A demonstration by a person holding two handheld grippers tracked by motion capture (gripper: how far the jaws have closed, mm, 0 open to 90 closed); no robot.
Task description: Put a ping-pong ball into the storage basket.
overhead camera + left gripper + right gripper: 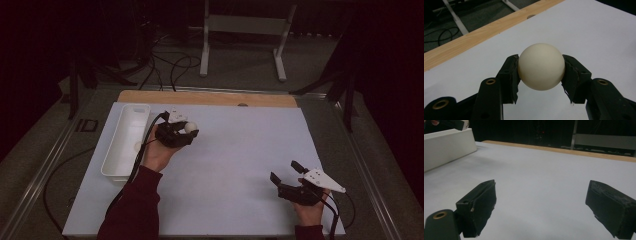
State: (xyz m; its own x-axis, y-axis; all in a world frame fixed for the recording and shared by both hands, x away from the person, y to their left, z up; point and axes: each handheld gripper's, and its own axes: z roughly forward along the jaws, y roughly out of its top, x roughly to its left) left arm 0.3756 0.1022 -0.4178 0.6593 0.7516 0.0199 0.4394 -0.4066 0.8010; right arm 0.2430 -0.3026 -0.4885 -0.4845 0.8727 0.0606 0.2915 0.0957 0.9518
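Left gripper (540, 75) clamped on a cream ball (541, 66) above the white worktop (235, 150).
Carry it level over the tray (125, 142) before releasing; right gripper (541, 207) rests apart, empty.

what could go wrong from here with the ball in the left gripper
The left gripper pinches the smooth cream ball only at its two sides, so it could squirt out and roll across the white table sheet. The white tray lies right beside that hand; a drop from this height might bounce the ball out. The right gripper rests open far off, too far to catch it.
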